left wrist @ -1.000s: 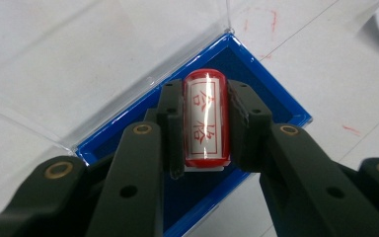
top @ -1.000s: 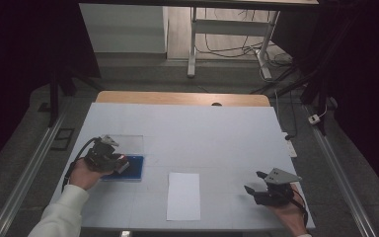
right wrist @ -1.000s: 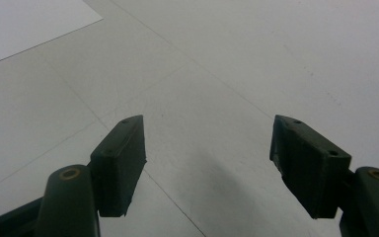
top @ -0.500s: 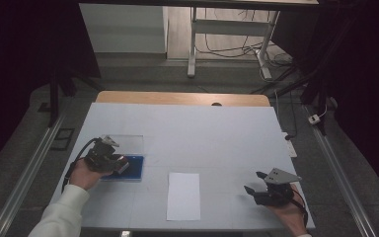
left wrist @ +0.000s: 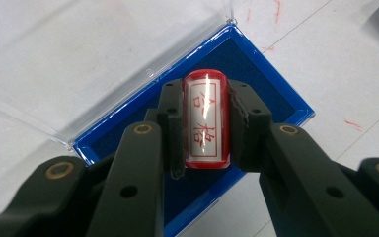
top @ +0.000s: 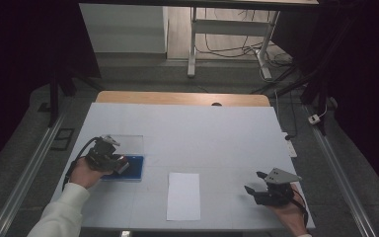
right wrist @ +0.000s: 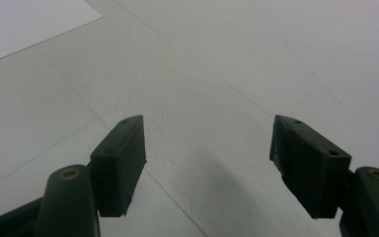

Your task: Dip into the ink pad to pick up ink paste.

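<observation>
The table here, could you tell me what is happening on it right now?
A person is working at the white table with a claw in each hand. The left claw is shut on a red stamp with red characters on its label, holding it over a blue ink pad whose clear lid lies open. The right claw is open and holds nothing, near the table's right edge. A blank sheet of paper lies between the two.

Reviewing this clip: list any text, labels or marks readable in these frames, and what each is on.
"合格": two red characters in a red frame, on the label of the red stamp clamped in the left gripper over the blue ink pad.
Red smears on the table: not writing.
White sheet: no text visible.
</observation>
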A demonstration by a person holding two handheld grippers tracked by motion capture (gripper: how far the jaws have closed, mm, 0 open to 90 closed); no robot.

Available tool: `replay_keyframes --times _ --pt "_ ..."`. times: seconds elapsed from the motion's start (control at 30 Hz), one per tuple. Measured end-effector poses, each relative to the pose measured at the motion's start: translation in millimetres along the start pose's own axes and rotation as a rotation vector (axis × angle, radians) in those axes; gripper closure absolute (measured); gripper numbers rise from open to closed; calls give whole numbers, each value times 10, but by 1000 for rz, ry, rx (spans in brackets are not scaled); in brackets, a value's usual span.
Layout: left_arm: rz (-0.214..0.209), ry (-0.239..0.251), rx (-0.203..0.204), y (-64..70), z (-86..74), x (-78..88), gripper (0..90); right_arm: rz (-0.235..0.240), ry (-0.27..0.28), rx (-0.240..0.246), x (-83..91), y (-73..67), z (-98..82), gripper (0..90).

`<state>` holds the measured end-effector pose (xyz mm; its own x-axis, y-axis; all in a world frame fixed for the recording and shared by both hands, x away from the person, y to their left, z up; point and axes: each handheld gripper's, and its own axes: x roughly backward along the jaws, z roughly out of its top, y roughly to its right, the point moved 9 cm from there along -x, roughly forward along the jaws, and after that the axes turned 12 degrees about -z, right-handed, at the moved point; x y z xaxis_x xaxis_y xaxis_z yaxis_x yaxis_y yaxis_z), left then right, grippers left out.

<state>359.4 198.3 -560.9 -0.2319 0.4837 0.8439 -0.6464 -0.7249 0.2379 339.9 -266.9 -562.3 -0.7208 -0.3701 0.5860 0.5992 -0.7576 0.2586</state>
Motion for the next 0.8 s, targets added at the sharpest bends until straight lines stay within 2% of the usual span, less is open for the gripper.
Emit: replay_keyframes --times 0.37,0.8 --pt "15 -54 1 4 7 -33 706 -6 -2 4 5 0 4 293" --pt "46 -53 -15 26 -5 -59 709 -3 2 3 4 -6 9 292"
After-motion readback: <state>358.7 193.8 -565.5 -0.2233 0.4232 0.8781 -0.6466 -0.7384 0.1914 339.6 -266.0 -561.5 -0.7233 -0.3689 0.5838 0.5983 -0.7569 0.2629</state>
